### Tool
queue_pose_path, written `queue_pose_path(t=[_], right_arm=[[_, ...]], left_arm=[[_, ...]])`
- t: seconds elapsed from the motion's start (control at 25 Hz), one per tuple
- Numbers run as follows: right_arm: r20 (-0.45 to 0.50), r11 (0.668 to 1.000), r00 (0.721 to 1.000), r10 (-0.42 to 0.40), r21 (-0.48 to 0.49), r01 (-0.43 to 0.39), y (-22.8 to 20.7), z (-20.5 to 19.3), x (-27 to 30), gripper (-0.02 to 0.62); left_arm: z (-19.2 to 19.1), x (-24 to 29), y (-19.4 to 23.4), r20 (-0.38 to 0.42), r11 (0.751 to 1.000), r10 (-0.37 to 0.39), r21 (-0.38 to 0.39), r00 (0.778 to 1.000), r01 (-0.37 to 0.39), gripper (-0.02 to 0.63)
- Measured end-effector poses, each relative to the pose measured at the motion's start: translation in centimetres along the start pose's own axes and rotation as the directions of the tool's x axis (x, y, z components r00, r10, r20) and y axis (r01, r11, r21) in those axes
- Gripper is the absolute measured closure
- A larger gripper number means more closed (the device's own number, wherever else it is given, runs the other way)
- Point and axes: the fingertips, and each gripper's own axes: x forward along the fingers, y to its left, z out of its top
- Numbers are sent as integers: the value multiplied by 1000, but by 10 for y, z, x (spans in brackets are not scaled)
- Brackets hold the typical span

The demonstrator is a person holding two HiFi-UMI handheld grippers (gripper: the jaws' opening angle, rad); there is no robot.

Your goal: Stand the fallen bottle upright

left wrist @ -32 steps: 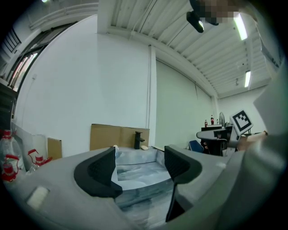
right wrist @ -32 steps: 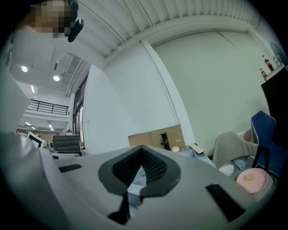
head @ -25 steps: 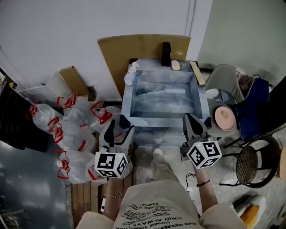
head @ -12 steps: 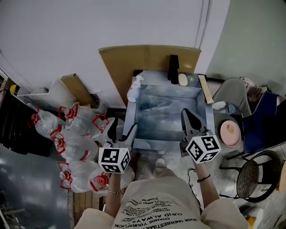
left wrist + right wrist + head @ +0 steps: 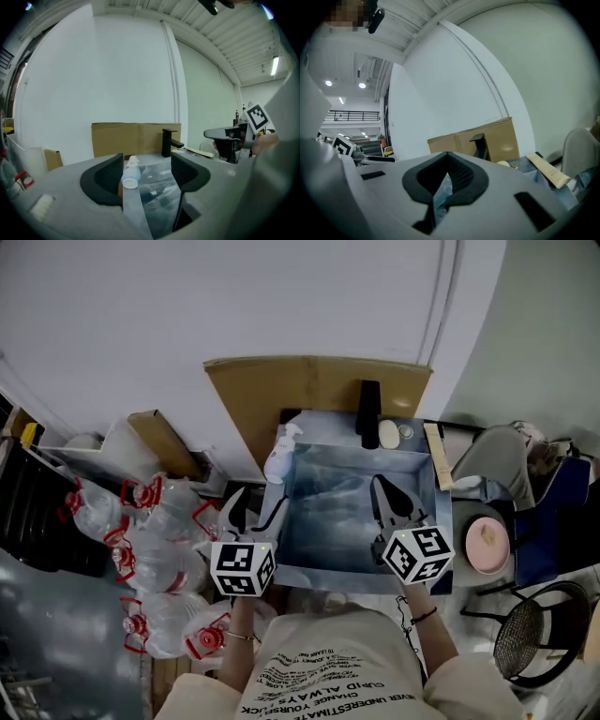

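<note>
White plastic, the fallen bottle lies on its side along the left rim of a grey sink whose basin is lined with crinkled clear film. In the left gripper view the bottle shows its round base toward the camera and its neck pointing away toward the back wall. The left hand-held gripper hovers just short of the sink's near left corner, its two dark jaws spread wide with nothing between them; seen along those jaws, the left hand-held gripper frames the bottle in the gap, with the bottle further ahead and untouched. The right hand-held gripper hangs over the right half of the basin with its jaws pressed together at the tips and holding nothing; in its own view the right hand-held gripper shows only a sliver of the film through the narrow slit between the pads. A black tap stands at the back edge of the sink in front of a sheet of cardboard leaning on the wall. Clear water jugs with red caps crowd the floor to the left, and a pink dish sits to the right of the sink.
</note>
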Motion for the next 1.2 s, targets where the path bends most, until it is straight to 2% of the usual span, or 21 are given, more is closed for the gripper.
queue_pose_path(t=[0.2,0.4,0.76,1.04,1.12,1.2], right_arm=[[-20,999,999,42,3,-42,1,-6,20,592],[-41,997,997,72,5,-72,3,-13,36,592],[-94,994,991,96,55,-91,5,-39,66,592],[-147,992,985,89,96,-76,7,-62,88,592],[-158,992,984,83,106,-66,6,-68,92,592],[-159,991,984,74,123,-54,4,-71,96,592]], left_arm=[[1,26,7,-38,1000,-3,9,999,4,278],[-2,51,17,-115,1000,-14,21,993,16,278],[-12,108,32,-260,998,-39,41,965,51,278],[-35,150,45,-427,994,-78,31,901,101,278],[-42,161,49,-475,993,-90,23,875,115,278],[-52,171,52,-533,992,-109,-3,839,127,278]])
